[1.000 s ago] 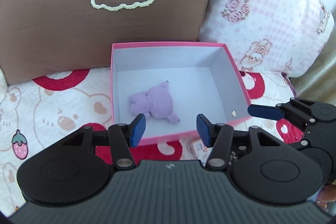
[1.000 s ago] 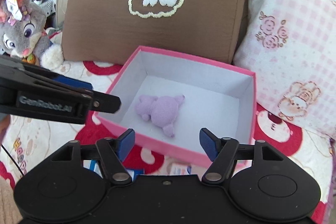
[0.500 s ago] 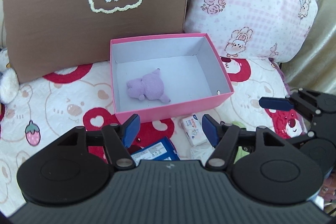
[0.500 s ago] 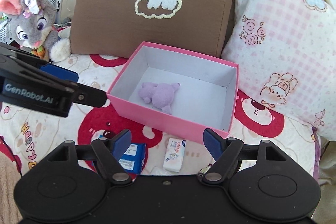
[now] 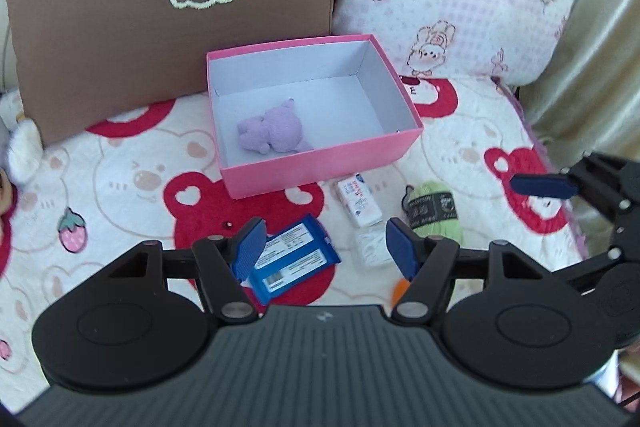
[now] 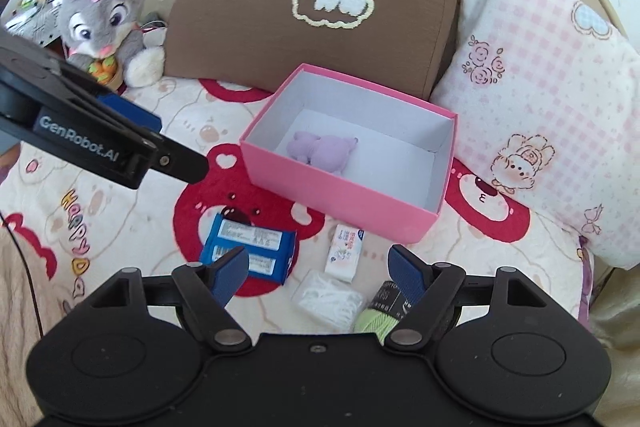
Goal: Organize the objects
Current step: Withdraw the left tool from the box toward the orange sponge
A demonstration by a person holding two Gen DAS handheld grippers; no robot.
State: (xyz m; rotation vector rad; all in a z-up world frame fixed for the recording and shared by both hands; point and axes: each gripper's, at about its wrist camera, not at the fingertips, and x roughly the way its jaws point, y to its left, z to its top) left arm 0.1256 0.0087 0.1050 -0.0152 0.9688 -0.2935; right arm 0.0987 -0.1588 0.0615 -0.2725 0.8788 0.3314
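1. We hold the left hand-held gripper (image 5: 322, 247) spread wide over the bed (image 5: 132, 183), with nothing in it.
2. Our right hand-held gripper (image 6: 318, 269) is spread wide too, also holding nothing.
3. The purple plush toy (image 5: 274, 133) lies inside the pink box (image 5: 320, 165).
4. In front of the box lie a blue packet (image 6: 250, 247), a small white packet (image 6: 345, 253), a clear bag of white bits (image 6: 330, 301) and green yarn (image 5: 434, 211).

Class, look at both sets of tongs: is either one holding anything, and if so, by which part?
Nothing is held. The left tongs and the right tongs are both open and bare above the bedspread items.
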